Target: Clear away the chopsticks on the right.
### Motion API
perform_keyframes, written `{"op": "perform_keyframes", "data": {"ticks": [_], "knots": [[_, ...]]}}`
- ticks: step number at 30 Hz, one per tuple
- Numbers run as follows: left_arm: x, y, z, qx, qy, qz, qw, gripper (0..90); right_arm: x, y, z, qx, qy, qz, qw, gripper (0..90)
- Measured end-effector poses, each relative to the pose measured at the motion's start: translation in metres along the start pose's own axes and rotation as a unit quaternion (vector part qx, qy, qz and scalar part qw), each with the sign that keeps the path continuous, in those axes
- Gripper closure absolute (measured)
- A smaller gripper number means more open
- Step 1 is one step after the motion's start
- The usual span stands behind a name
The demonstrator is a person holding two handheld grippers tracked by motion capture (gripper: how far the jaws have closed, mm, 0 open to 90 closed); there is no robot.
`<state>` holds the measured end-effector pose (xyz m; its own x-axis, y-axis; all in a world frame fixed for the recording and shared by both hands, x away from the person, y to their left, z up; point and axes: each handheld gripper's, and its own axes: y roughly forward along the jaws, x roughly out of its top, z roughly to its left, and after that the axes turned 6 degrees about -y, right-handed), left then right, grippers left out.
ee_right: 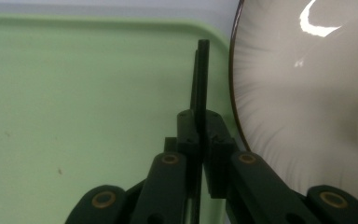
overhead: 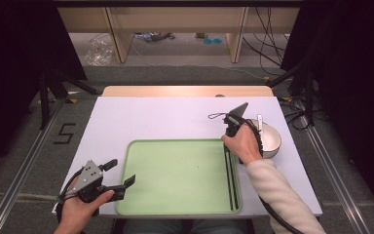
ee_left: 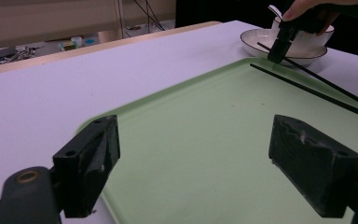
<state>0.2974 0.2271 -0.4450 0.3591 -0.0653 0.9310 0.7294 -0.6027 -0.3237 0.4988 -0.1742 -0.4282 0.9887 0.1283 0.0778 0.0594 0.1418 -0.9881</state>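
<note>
Right gripper point(overhead: 230, 142), jaws pinching the far end of one black chopstick point(ee_right: 201, 79); chopsticks point(overhead: 231, 178) lie along the green tray's point(overhead: 175, 175) right edge, long axis near-to-far; white bowl point(overhead: 272, 139) just right; left gripper point(overhead: 121, 175) spread, near-left.

In the right gripper view the right claw point(ee_right: 200, 135) covers the lower length of the black chopsticks point(ee_right: 201, 79) pinched between its pads, so whether it grips 1 or 2 cannot be told, and the plate point(ee_right: 298, 107) is cut off by the top, right and bottom edges. In the high view the right hand point(overhead: 245, 143) hides much of the bowl point(overhead: 271, 138), and the utensil point(overhead: 259, 121) standing in it is too small to identify. The left hand point(overhead: 80, 210) is cut off by the bottom edge there.
</note>
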Motion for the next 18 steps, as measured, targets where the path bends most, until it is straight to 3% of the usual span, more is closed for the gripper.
{"op": "perform_keyframes", "data": {"ticks": [3,6,8,9,11,12,13,18], "knots": [[0.0,0.0,0.0,0.0,0.001,0.0,1.0,16.3,0.0,0.003,0.002,-0.011,0.007,0.001,0.9999,87.4],[0.0,0.0,0.0,0.0,0.001,0.0,1.0,16.2,-0.001,0.007,0.001,-0.012,-0.007,0.004,0.9999,87.3],[0.0,0.0,0.0,-0.001,0.0,0.001,1.0,16.2,0.0,0.009,0.003,-0.008,0.009,-0.002,0.9999,87.3],[0.0,0.0,0.0,-0.001,0.001,0.0,1.0,16.3,-0.001,0.01,0.002,-0.015,-0.002,0.003,0.9999,87.0],[0.0,0.0,0.0,-0.001,0.0,0.0,1.0,16.2,0.0,0.011,0.003,-0.009,0.006,0.006,0.9999,86.8],[0.0,0.0,0.0,-0.001,0.001,0.0,1.0,16.2,-0.001,0.013,0.001,-0.017,-0.004,0.012,0.9998,86.3],[0.0,0.0,0.0,-0.001,0.001,0.0,1.0,16.2,-0.001,0.013,0.002,-0.013,0.003,0.008,0.9999,85.9],[0.0,0.0,0.0,-0.002,0.0,0.001,1.0,16.3,-0.003,0.013,0.002,-0.015,-0.017,0.003,0.9997,82.8]]}}
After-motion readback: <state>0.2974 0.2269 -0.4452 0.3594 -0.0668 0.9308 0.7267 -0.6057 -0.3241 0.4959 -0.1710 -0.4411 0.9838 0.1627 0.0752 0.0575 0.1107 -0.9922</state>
